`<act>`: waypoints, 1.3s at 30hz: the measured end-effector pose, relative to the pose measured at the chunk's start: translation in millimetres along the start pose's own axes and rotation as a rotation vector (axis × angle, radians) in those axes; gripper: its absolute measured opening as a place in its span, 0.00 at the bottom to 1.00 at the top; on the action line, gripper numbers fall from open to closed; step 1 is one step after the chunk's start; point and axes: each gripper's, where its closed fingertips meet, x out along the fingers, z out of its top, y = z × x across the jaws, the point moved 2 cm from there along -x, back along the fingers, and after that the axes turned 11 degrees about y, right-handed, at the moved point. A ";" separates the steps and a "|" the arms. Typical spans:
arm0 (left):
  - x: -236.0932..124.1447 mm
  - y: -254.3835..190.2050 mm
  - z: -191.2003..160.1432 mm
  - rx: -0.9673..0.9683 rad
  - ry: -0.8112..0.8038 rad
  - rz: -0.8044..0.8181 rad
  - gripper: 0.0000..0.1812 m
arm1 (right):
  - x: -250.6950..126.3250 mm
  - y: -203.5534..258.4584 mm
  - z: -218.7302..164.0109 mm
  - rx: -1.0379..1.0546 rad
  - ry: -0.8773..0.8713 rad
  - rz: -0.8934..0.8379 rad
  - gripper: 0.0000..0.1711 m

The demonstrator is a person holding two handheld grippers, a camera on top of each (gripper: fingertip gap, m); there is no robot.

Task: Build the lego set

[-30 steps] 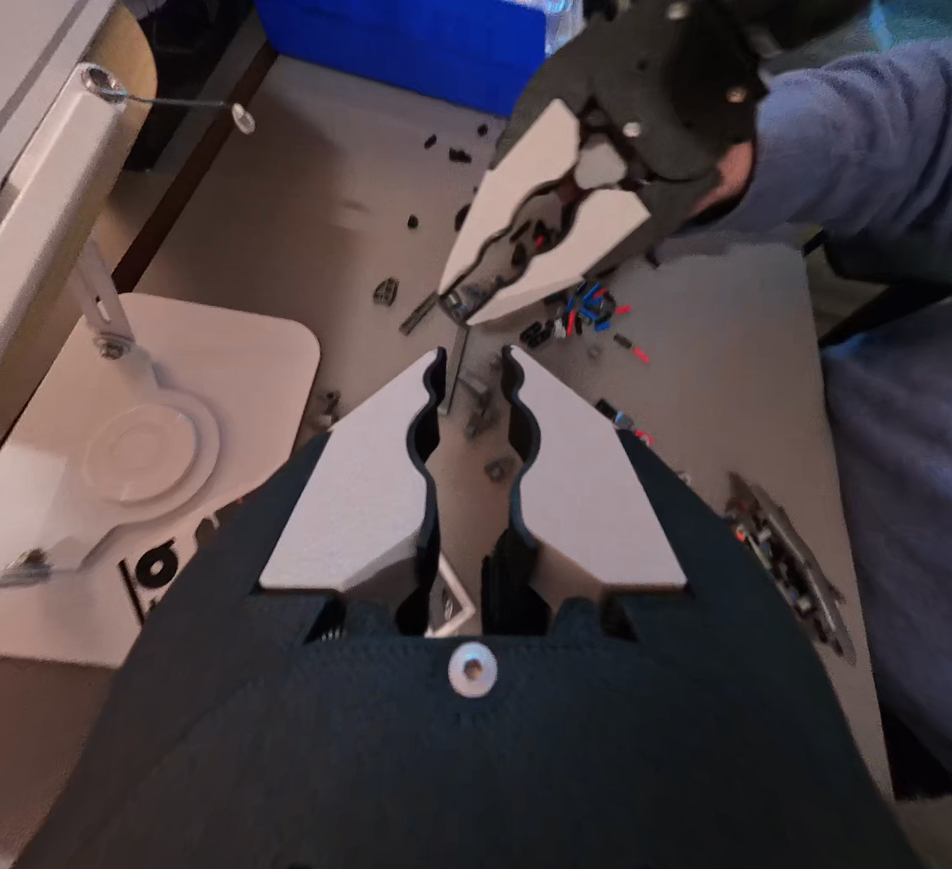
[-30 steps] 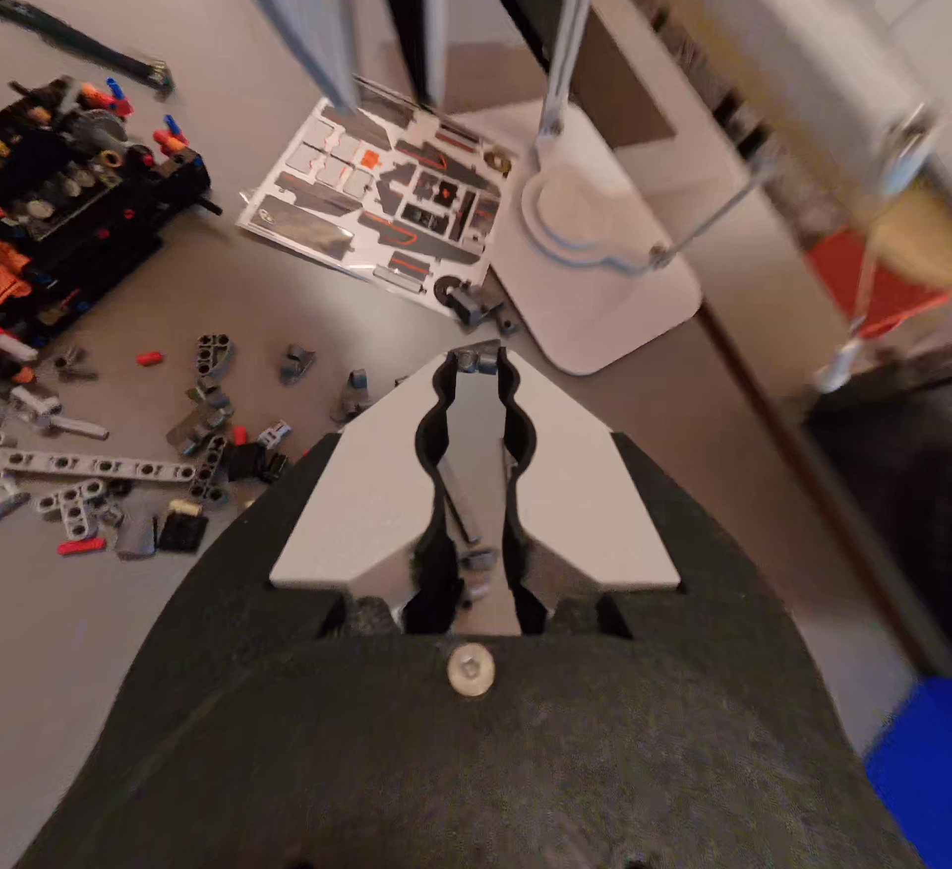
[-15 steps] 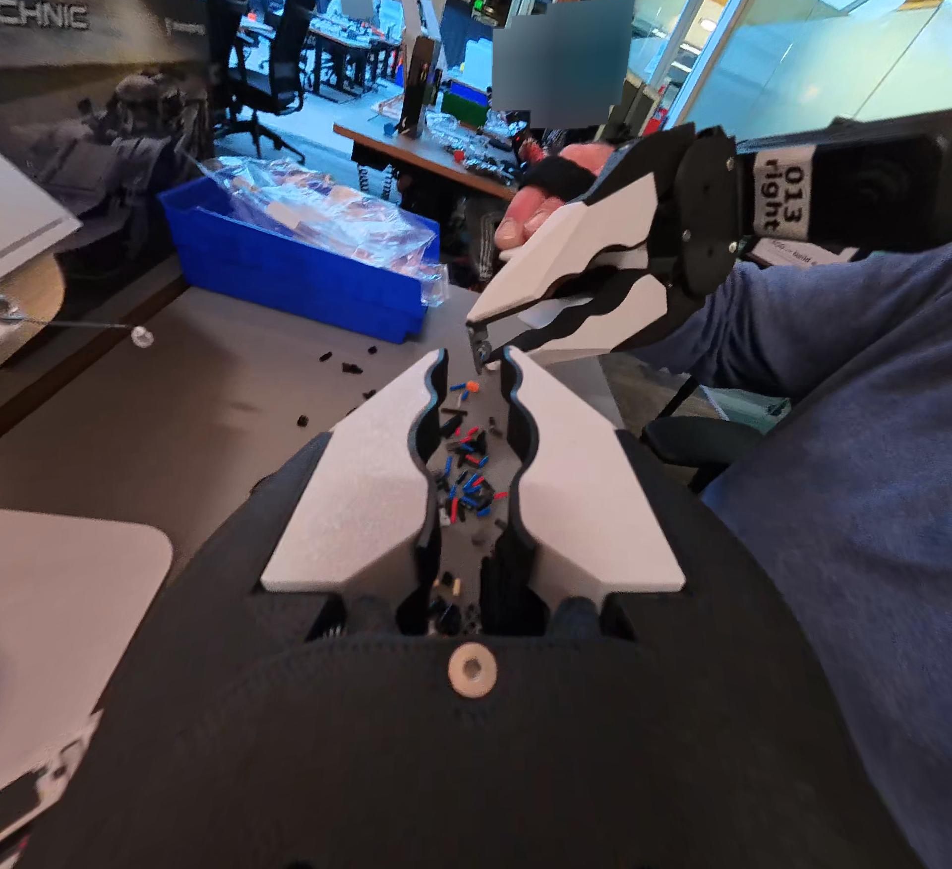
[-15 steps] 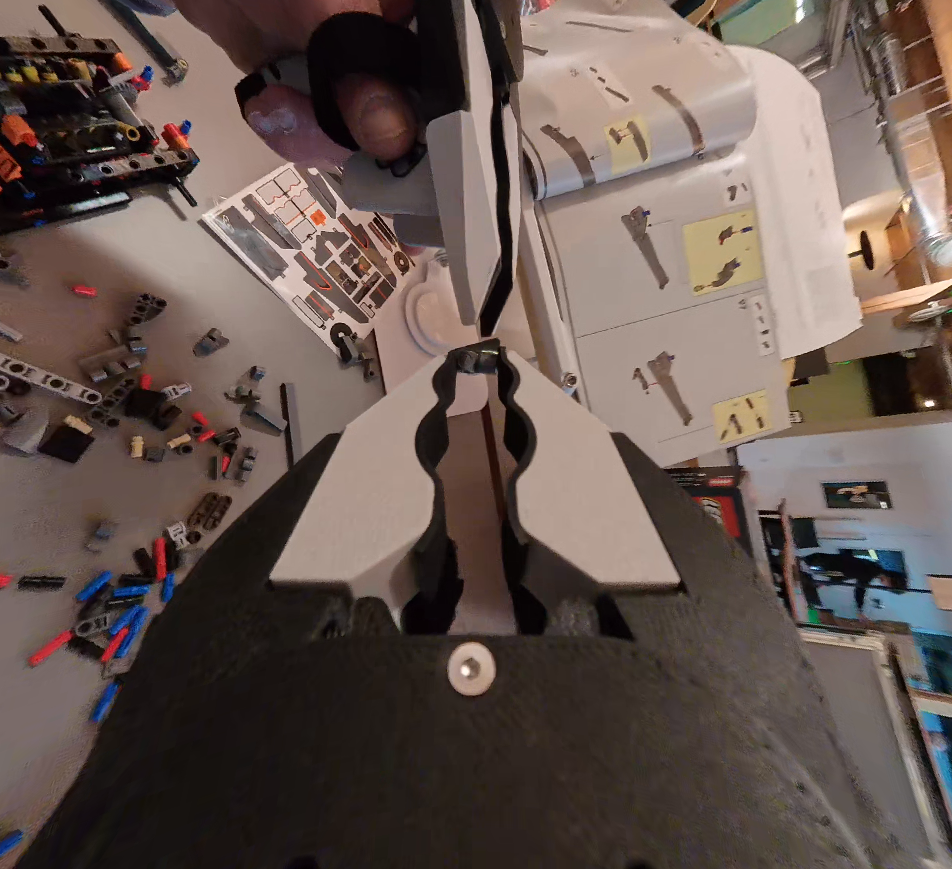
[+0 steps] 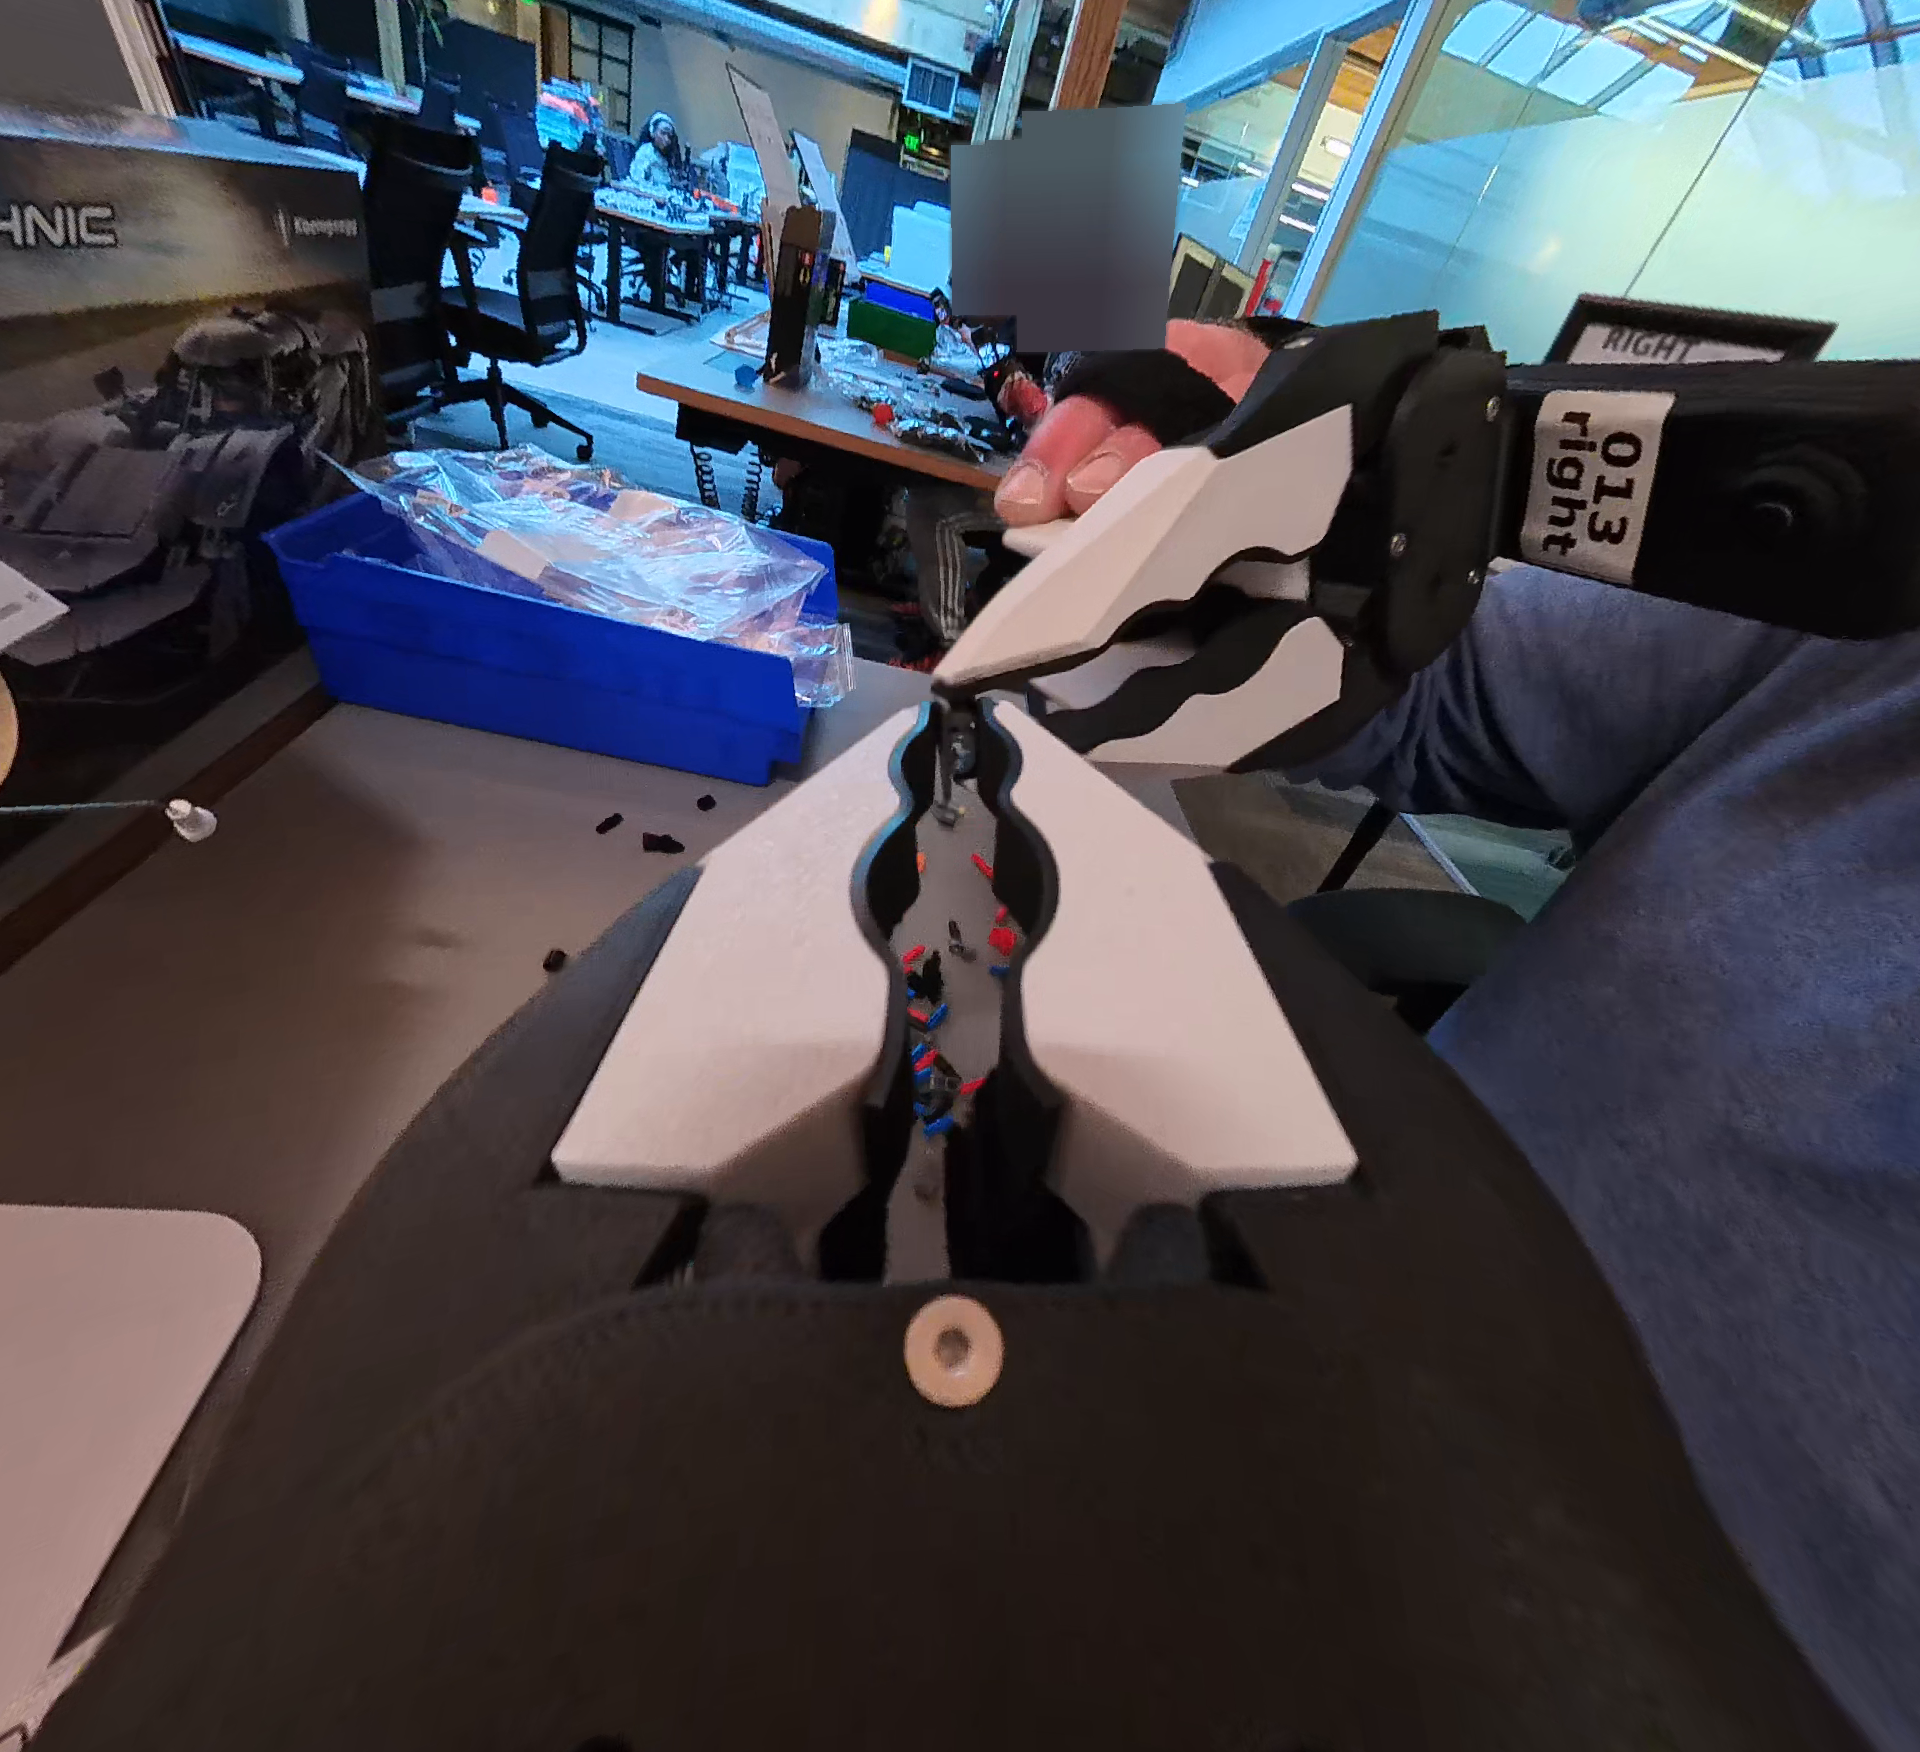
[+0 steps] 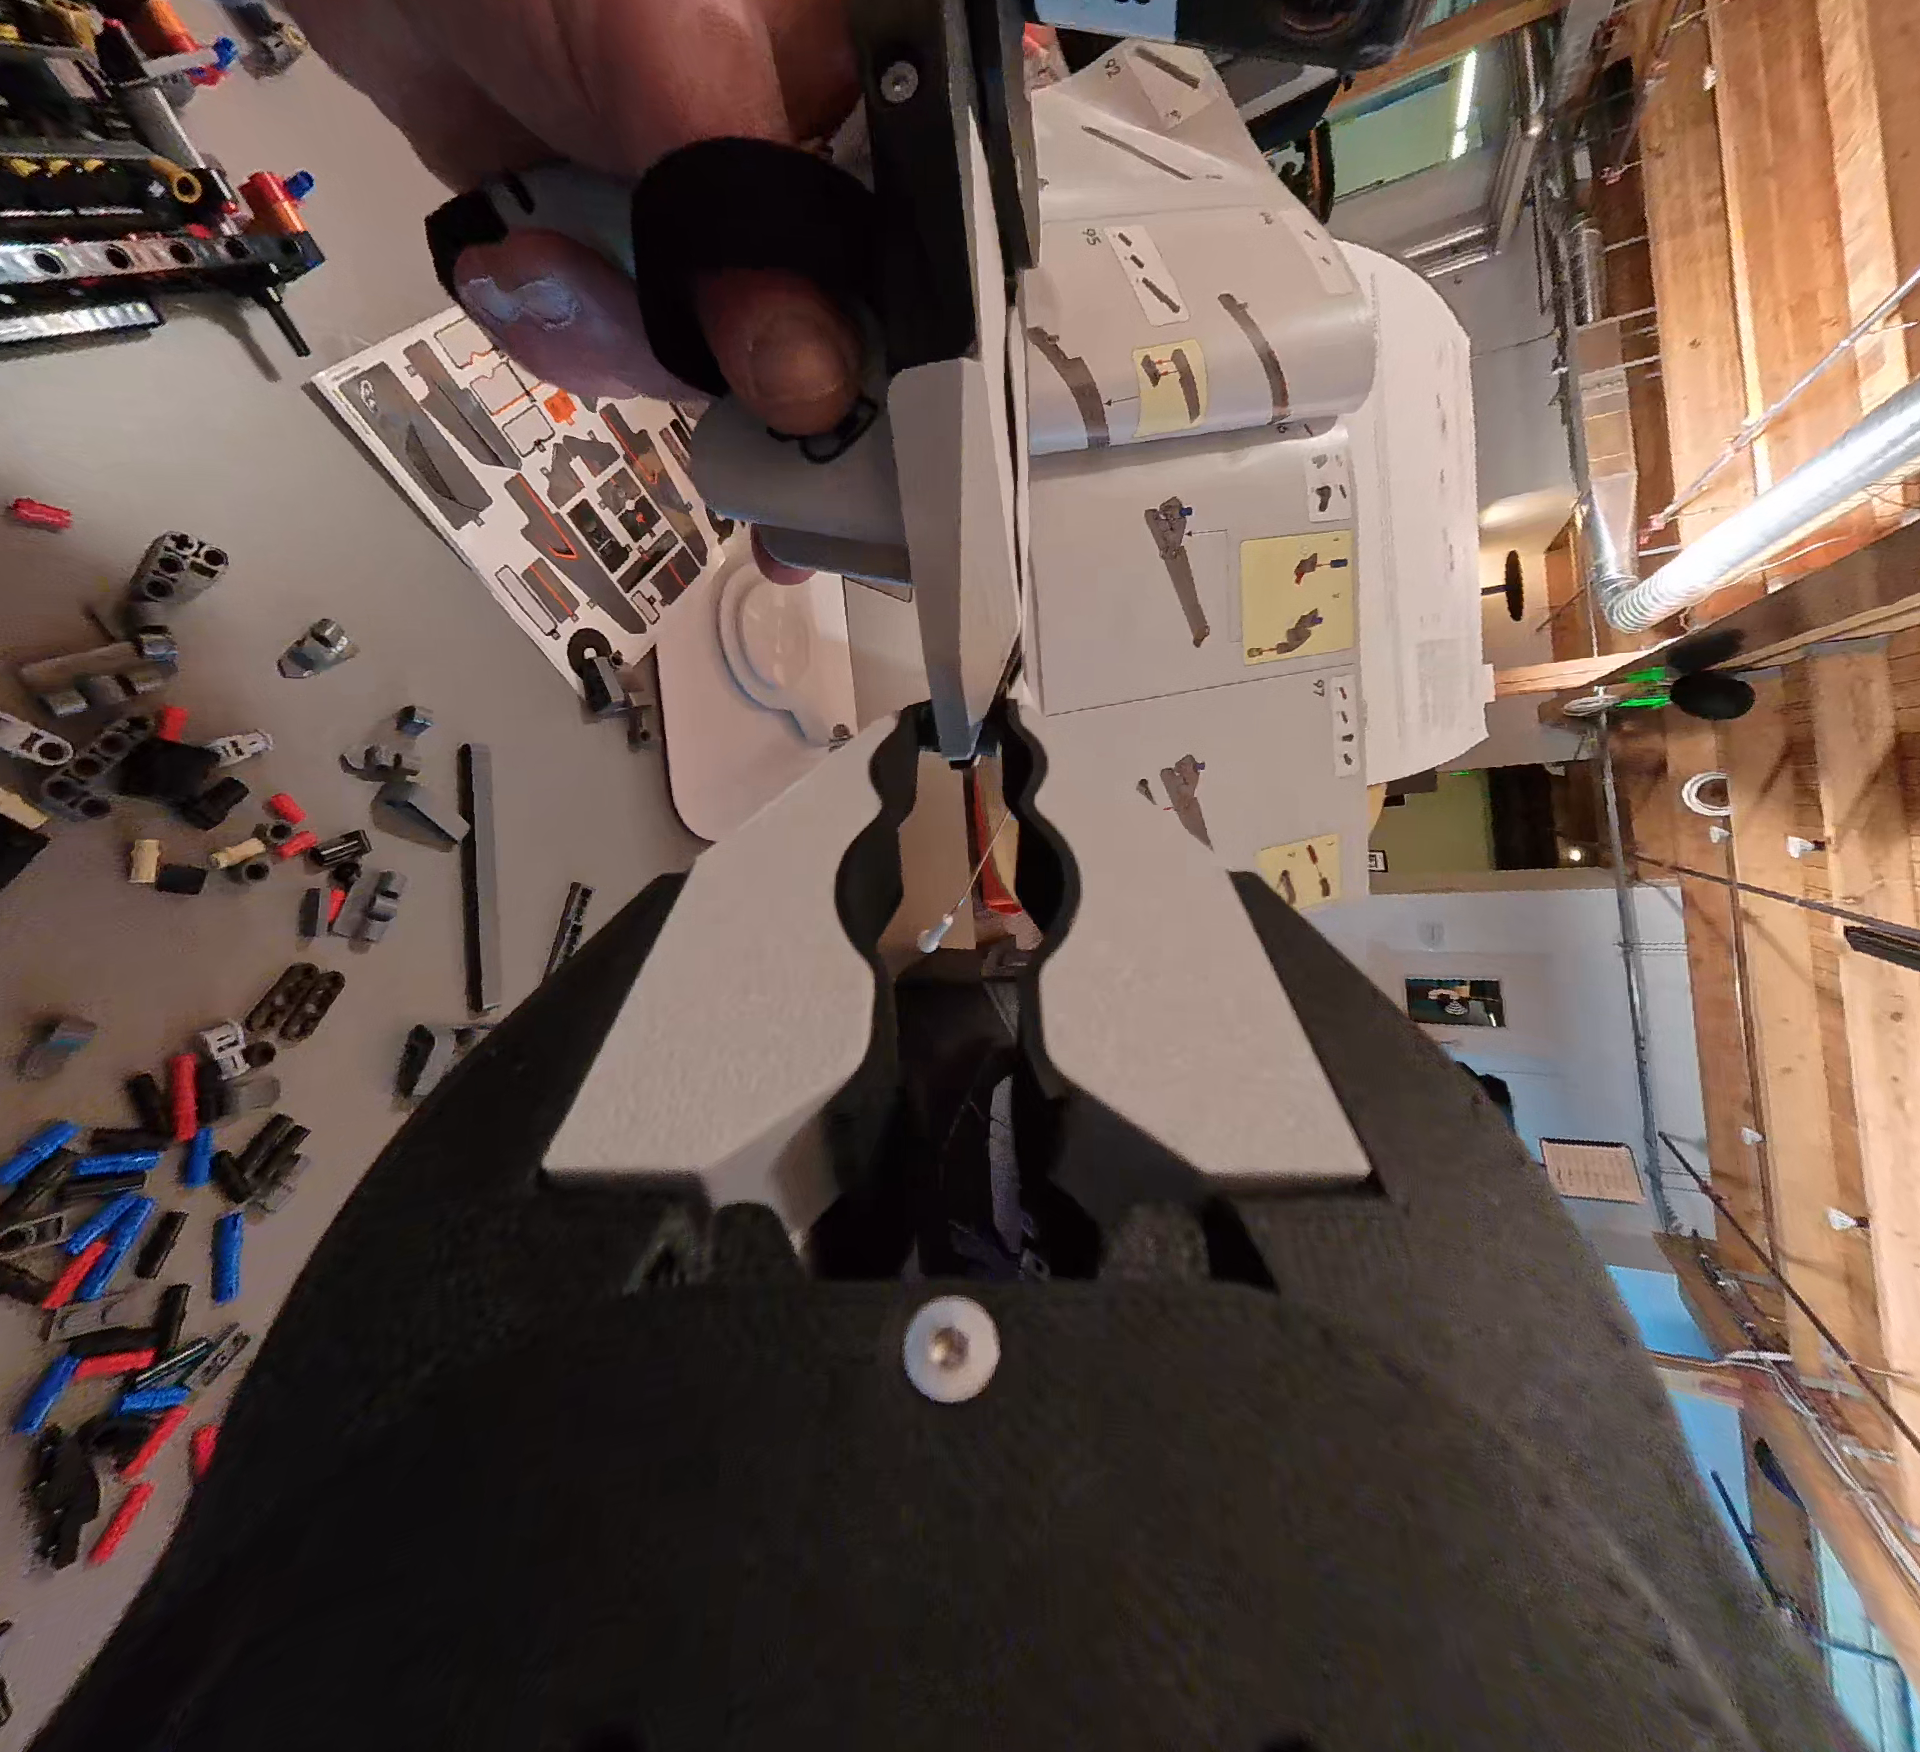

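Both grippers are raised above the table with their tips meeting. My right gripper (image 6: 961, 734) is shut on a small dark grey lego piece (image 6: 966, 752) at its fingertips. It also shows in the left wrist view (image 5: 940, 689), coming in from the right. My left gripper (image 5: 956, 726) is closed to a narrow gap around the same piece (image 5: 951, 762), which hangs down between its tips. In the right wrist view the left gripper (image 6: 956, 726) comes down edge-on from above, held by a hand (image 6: 623, 92). Most of the piece is hidden by the fingers.
Loose lego pieces (image 6: 156, 1183) are spread over the grey table (image 5: 312, 923). A partly built black model (image 6: 94, 175), a sticker sheet (image 6: 540, 497) and an open instruction booklet (image 6: 1195, 507) on a white stand (image 6: 769, 663) are there. A blue bin (image 5: 540, 663) holds plastic bags. The grippers are tip to tip, or close to it. About 25 cm separates my right fingertips from the partly built black model (image 6: 94, 175).
Both grippers rose from the table and came together. The right one carried the small piece up. The left gripper's fingers narrowed onto it in the last half second.
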 end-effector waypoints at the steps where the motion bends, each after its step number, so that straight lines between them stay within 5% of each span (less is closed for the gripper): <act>1: -0.9 -0.7 1.2 0.003 -0.006 0.000 0.02 | -0.6 -1.2 1.0 -0.001 -0.002 -0.006 0.08; 14: -17.4 -1.4 16.3 0.026 -0.109 0.017 0.03 | -12.1 -18.0 0.3 0.030 -0.012 -0.096 0.09; 25: -26.6 -14.7 20.8 0.127 -0.103 0.059 0.03 | -41.9 -13.1 -34.4 0.378 -0.039 0.195 0.10; 32: -59.5 -24.7 8.1 0.190 -0.111 0.170 0.03 | -58.4 51.4 -113.1 0.582 0.151 0.487 0.08; 39: -68.9 -19.5 -36.3 0.101 -0.071 0.199 0.02 | -26.8 151.4 -148.3 0.558 0.273 0.679 0.05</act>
